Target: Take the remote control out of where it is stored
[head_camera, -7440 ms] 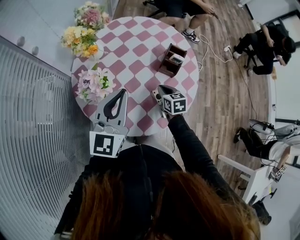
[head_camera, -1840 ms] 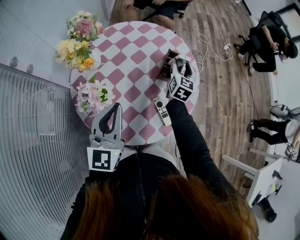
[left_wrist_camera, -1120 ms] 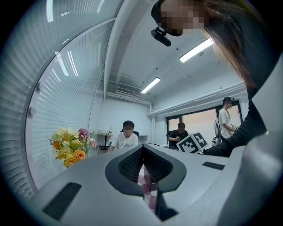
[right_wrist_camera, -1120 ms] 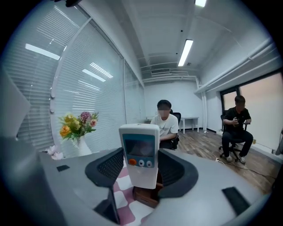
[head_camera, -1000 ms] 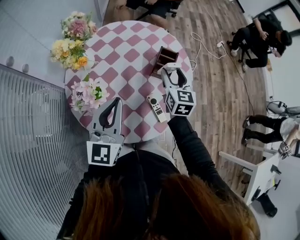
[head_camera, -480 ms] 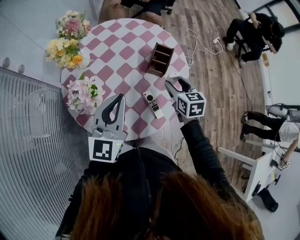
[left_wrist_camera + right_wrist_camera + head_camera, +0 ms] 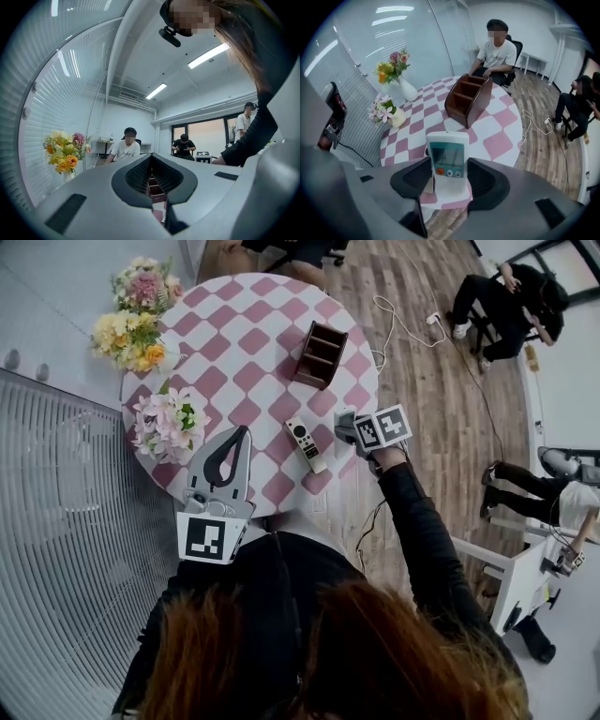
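Note:
My right gripper [image 7: 349, 426] hangs over the table's near right edge, shut on a white remote control [image 7: 447, 158] with a small screen and an orange button. The remote stands upright between the jaws. Empty of remotes, the brown wooden organiser [image 7: 319, 354] stands further out on the pink-and-white checked round table [image 7: 253, 343]. A second, slim white remote [image 7: 306, 444] lies flat on the table between the two grippers. My left gripper [image 7: 241, 435] hovers at the near edge, shut, with nothing in it.
Two vases of mixed flowers [image 7: 127, 334] and a pot of pink flowers [image 7: 169, 423] stand along the table's left side. A ribbed glass wall [image 7: 66, 521] runs close on the left. People sit beyond the table [image 7: 497, 51] and at the right [image 7: 506, 306]; a cable [image 7: 403, 324] lies on the floor.
My right gripper has come back from the organiser to the table's near right edge with the white remote in it, and has turned. The left gripper has stayed put.

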Demonstrator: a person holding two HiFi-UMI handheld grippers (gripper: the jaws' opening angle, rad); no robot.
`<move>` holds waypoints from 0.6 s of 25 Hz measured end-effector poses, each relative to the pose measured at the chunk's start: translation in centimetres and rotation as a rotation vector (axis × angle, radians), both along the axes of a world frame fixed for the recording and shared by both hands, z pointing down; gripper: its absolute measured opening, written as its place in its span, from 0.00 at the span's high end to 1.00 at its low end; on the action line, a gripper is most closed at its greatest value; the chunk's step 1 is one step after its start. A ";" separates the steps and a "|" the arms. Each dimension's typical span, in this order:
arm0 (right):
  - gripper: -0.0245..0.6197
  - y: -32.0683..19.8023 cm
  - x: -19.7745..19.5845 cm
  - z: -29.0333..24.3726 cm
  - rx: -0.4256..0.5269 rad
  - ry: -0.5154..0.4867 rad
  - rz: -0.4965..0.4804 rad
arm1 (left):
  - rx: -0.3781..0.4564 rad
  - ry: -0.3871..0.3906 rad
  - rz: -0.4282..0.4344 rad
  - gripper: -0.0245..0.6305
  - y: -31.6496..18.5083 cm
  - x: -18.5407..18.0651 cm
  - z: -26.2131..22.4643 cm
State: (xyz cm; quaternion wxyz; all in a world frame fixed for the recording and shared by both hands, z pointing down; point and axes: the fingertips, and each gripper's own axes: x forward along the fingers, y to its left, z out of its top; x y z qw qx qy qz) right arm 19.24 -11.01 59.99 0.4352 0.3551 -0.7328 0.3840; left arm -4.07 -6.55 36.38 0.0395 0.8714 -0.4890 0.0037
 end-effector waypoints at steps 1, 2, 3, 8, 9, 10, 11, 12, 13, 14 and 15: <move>0.58 0.3 0.0 0.7 -0.036 0.012 -0.013 | -0.002 -0.002 -0.002 0.95 0.1 -0.1 0.0; 0.58 0.6 0.1 1.3 -0.072 0.024 -0.027 | -0.004 -0.004 -0.005 0.95 0.1 -0.2 0.1; 0.58 0.9 0.1 1.9 -0.108 0.034 -0.040 | -0.004 -0.004 -0.008 0.95 0.2 -0.3 0.1; 0.58 1.0 -0.3 4.6 -0.238 0.085 -0.096 | -0.002 -0.007 -0.026 0.95 0.4 -0.8 0.1; 0.58 0.8 -0.4 5.1 -0.252 0.093 -0.102 | -0.006 -0.009 -0.031 0.95 0.4 -0.9 0.2; 0.58 0.7 -0.5 5.5 -0.265 0.098 -0.104 | -0.010 -0.012 -0.036 0.95 0.5 -1.0 0.2; 0.58 0.5 -0.6 5.9 -0.277 0.101 -0.105 | -0.013 -0.014 -0.041 0.95 0.5 -1.1 0.2; 0.58 0.4 -0.7 6.2 -0.287 0.105 -0.105 | -0.014 -0.016 -0.046 0.95 0.5 -1.3 0.2; 0.58 0.2 -0.8 6.5 -0.296 0.108 -0.105 | -0.016 -0.017 -0.051 0.95 0.5 -1.4 0.3; 0.58 0.1 -0.9 6.8 -0.302 0.110 -0.105 | -0.018 -0.018 -0.056 0.95 0.5 -1.5 0.3; 0.58 0.0 -0.9 7.0 -0.307 0.112 -0.102 | -0.020 -0.019 -0.061 0.95 0.5 -1.6 0.3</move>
